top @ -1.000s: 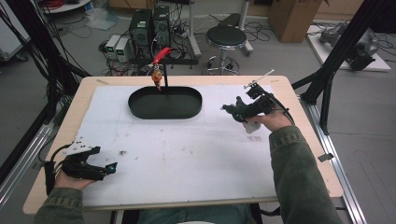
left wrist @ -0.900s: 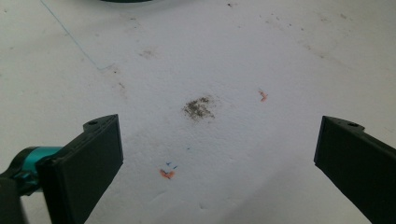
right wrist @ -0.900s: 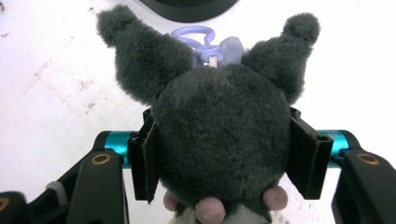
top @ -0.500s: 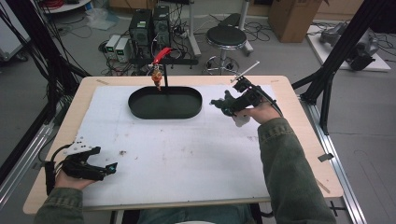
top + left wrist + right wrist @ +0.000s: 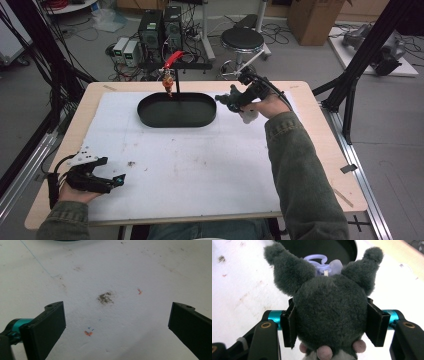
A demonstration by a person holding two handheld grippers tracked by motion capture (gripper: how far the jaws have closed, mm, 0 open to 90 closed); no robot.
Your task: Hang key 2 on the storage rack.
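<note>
Plush count: one, a grey toy [image 5: 329, 312] with two ears, clamped between the right gripper [image 5: 329, 322] jaws just past the tray [image 5: 150, 117] rim, ears pointing away toward the tray. One tray, two grippers. Left gripper [image 5: 115, 325] sits wide open over the white mat [image 5: 120, 270], holding nothing.

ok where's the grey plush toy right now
The grey plush toy is clamped in the right gripper, raised just right of the black oval tray at the table's far side.
</note>
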